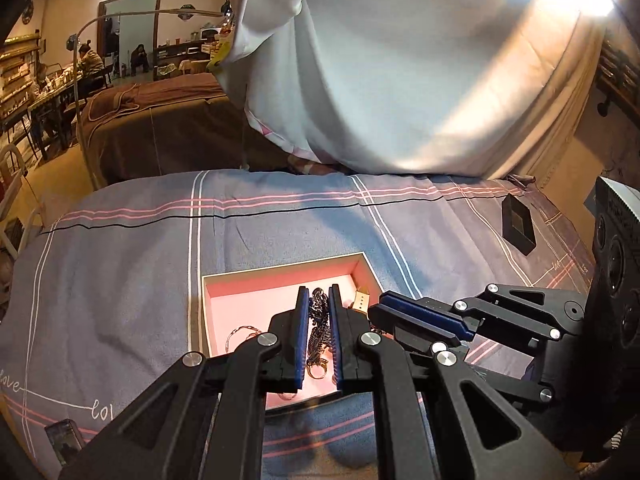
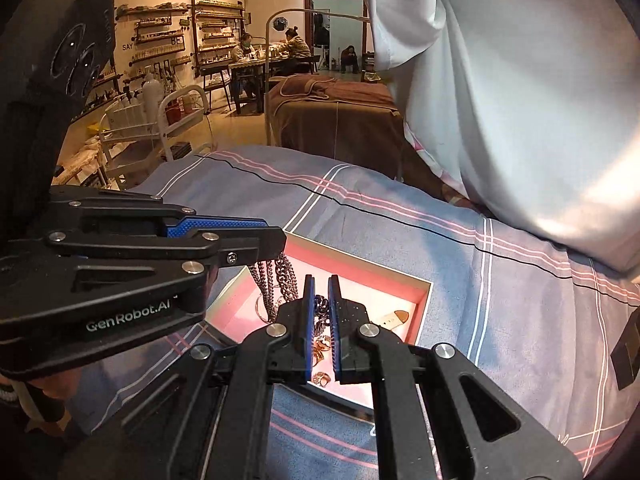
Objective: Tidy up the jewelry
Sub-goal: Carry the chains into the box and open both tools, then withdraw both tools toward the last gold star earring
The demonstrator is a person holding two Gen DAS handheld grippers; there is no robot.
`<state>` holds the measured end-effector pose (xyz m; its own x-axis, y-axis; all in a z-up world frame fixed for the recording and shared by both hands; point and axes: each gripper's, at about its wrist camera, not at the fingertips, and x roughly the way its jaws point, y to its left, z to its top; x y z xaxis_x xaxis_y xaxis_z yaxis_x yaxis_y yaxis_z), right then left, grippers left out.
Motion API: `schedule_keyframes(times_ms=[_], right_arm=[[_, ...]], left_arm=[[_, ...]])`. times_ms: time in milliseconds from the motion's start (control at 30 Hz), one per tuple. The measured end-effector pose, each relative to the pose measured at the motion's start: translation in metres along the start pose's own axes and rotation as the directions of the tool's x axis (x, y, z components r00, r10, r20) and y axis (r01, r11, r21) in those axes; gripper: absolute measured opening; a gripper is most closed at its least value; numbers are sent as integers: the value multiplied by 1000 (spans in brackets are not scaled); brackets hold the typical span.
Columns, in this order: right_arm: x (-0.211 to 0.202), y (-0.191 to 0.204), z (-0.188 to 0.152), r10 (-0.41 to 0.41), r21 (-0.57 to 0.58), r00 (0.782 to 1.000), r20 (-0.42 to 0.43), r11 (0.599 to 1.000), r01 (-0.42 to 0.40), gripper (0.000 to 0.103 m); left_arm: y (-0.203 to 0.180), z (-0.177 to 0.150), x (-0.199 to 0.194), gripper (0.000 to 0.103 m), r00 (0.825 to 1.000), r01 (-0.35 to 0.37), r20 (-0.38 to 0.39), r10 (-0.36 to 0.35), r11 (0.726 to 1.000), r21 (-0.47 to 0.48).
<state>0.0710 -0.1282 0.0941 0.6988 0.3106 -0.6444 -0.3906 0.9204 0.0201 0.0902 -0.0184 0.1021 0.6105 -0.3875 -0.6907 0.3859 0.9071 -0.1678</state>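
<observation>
Lifting chain [image 2: 280, 280] from box [image 1: 280, 276], clamped in left tongs [image 2: 276, 240] | right tongs [image 2: 320, 320] slightly apart over rings [image 2: 322, 344], empty | next: carry chain clear, untangled

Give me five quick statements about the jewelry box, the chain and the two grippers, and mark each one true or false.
1. The left gripper grips a dark chain that hangs down into the box. True.
2. The pink-lined box sits on a wooden table. False: it rests on a grey-blue striped bedsheet.
3. Gold rings lie in the box, seen between the right gripper's fingers. True.
4. The right gripper is lifting a watch strap. False: the pale strap lies in the box, off to the side of the gripper, untouched.
5. A small black box stands inside the pink one. False: it sits apart on the sheet.
</observation>
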Motion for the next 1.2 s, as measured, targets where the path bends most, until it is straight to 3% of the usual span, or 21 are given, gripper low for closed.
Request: schedule_keyframes(times_ms=[333, 500, 533, 567, 600, 633, 767, 933, 1067, 1200], right_arm=[[39, -14, 2, 15, 28, 998, -60, 1000, -14, 7], [64, -14, -11, 13, 29, 990, -139, 1000, -9, 9], [68, -13, -16, -8, 20, 986, -164, 1000, 12, 22], [69, -12, -20, -26, 9, 986, -167, 1000, 28, 34], [66, -12, -24, -40, 4, 988, -152, 999, 41, 55], [62, -13, -28, -45, 9, 989, -142, 999, 47, 59], [39, -31, -47, -63, 105, 993, -104, 992, 73, 59], [6, -60, -97, -85, 234, 990, -111, 966, 109, 69], [9, -76, -147, -64, 296, 979, -195, 947, 121, 69], [23, -62, -160, -38, 261, 981, -192, 961, 88, 69]], left_arm=[[17, 5, 41, 10, 998, -25, -63, 22, 999, -38], [24, -4, 62, 10, 994, -38, -103, 32, 998, -50], [25, -6, 64, 19, 994, -52, -104, 46, 997, -53], [28, -6, 64, 50, 993, -67, -102, 61, 996, -59], [30, -7, 60, 69, 994, -77, -85, 71, 994, -73], [33, -7, 55, 88, 995, -83, -61, 77, 993, -89], [31, -11, 36, 91, 997, -72, -33, 70, 994, -80], [24, -45, 19, 97, 997, -73, -32, 71, 996, -58], [14, -90, 22, 97, 992, -71, -103, 67, 997, -31], [12, -127, 36, 97, 978, -99, -188, 94, 995, -14]])
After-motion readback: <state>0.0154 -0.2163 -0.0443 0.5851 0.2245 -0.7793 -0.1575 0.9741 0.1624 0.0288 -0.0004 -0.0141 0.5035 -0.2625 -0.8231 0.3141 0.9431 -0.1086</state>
